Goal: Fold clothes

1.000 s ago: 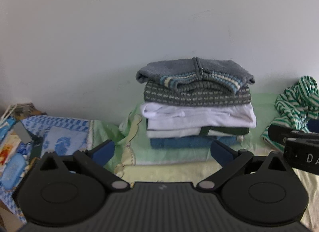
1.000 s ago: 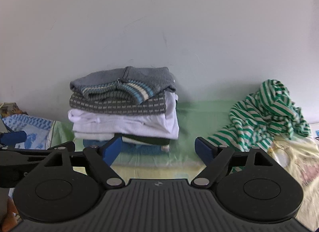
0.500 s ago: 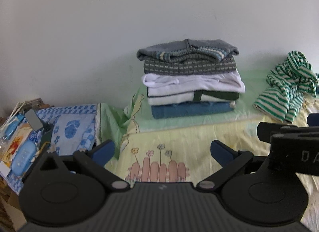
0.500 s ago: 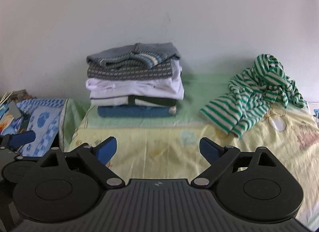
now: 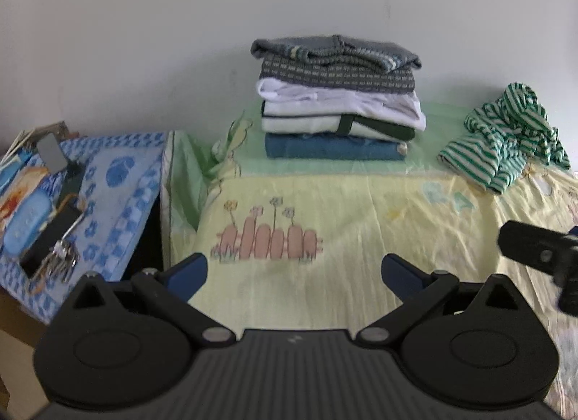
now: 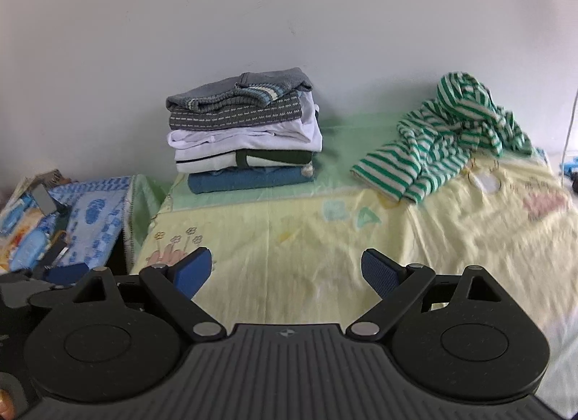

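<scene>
Green-striped garment (image 6: pixel 444 138) lies crumpled by the wall, right of the folded stack (image 6: pixel 245 131), as both grippers, left (image 5: pixel 294 275) and right (image 6: pixel 285 272), have drawn back, fingers wide and empty, likely readying to fetch it.

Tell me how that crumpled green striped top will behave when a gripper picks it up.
The striped top lies bunched in soft folds on the yellow sheet, so it is probably floppy and would hang and unravel from one pinch. It looks like thin fabric, likely light. Dragging it may wrinkle the sheet, which already looks creased.
</scene>
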{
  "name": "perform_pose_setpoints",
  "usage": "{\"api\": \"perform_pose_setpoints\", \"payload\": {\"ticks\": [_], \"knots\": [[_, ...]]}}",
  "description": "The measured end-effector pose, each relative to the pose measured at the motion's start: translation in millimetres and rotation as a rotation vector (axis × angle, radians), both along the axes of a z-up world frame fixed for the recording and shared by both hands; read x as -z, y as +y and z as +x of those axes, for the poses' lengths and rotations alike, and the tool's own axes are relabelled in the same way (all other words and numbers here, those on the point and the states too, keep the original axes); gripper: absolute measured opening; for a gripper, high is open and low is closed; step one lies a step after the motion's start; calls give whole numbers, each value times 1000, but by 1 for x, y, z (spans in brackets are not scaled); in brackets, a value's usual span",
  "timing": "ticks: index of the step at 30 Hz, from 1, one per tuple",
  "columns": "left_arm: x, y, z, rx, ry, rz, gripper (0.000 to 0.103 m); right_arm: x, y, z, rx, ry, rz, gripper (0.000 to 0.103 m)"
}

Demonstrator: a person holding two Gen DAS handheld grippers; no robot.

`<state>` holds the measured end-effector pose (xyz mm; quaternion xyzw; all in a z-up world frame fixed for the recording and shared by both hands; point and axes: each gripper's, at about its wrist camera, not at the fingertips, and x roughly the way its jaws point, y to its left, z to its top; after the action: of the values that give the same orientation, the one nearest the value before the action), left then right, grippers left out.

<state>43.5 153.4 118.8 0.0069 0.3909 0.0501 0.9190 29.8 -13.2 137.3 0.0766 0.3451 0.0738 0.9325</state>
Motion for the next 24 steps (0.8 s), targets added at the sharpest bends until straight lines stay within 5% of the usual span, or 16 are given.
{"api": "perform_pose_setpoints", "payload": {"ticks": [13,24], "knots": [[5,-26,-49,-81,19,65,102,3,-10,-31,-118,23,-25,93],[9,-53,-89,-124,60,40,102,5,-44,-64,-130,50,-18,93]]}}
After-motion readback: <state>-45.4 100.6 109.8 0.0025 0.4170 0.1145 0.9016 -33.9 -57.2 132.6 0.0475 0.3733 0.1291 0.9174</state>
